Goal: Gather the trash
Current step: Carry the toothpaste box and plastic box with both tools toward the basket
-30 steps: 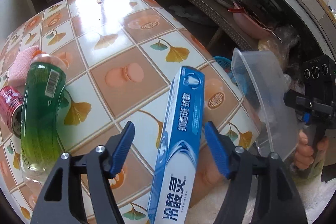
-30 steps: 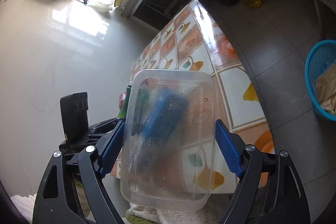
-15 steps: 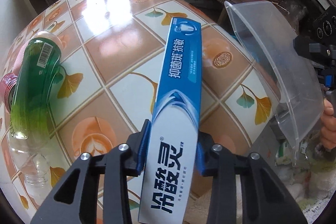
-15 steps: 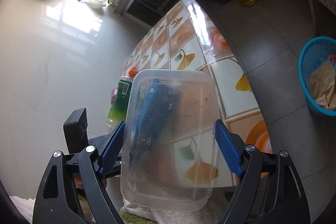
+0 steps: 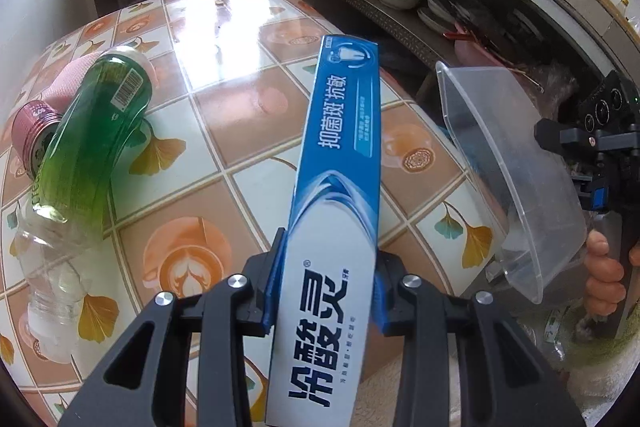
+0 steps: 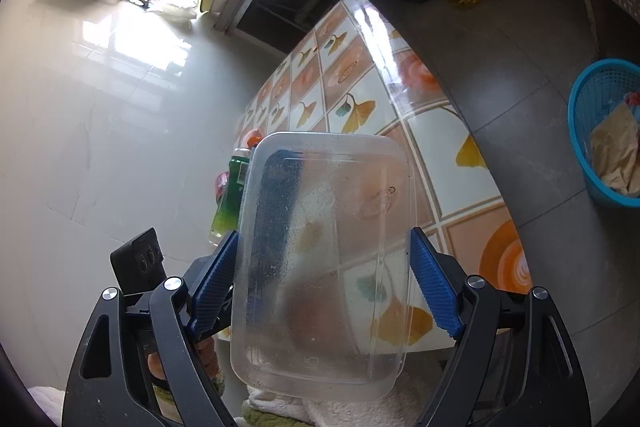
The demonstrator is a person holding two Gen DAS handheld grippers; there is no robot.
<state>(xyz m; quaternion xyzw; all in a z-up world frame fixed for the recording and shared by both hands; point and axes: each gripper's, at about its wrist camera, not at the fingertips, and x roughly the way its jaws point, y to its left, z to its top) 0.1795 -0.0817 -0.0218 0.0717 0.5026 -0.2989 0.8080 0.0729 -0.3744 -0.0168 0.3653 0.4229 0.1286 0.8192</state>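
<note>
Item: toothpaste box [image 5: 340,163], long blue-and-white carton with flat glossy card faces, thin-walled and likely easy to crush. The left gripper [image 5: 326,287] is clamping it across the lower third, having just closed its jaws onto the narrow sides; the box is pointing toward 12 o'clock above the tiled table [image 5: 224,131].

Item: clear plastic tub [image 6: 324,259], rectangular with rounded corners, thin, cloudy and flexible. The right gripper [image 6: 320,291] is holding it by the side walls with its fingers spread wide, the opening tilting toward the box. In the left wrist view the tub [image 5: 508,167] is sitting at 3 o'clock.

Handling note: the box end should be leading into the tub mouth, grip kept light, release only once the carton is resting inside.

Awaiting collection at 9 o'clock: green plastic bottle [image 5: 92,131], lying on its side, smooth and translucent; red ribbed can [image 5: 32,131], touching it.
</note>
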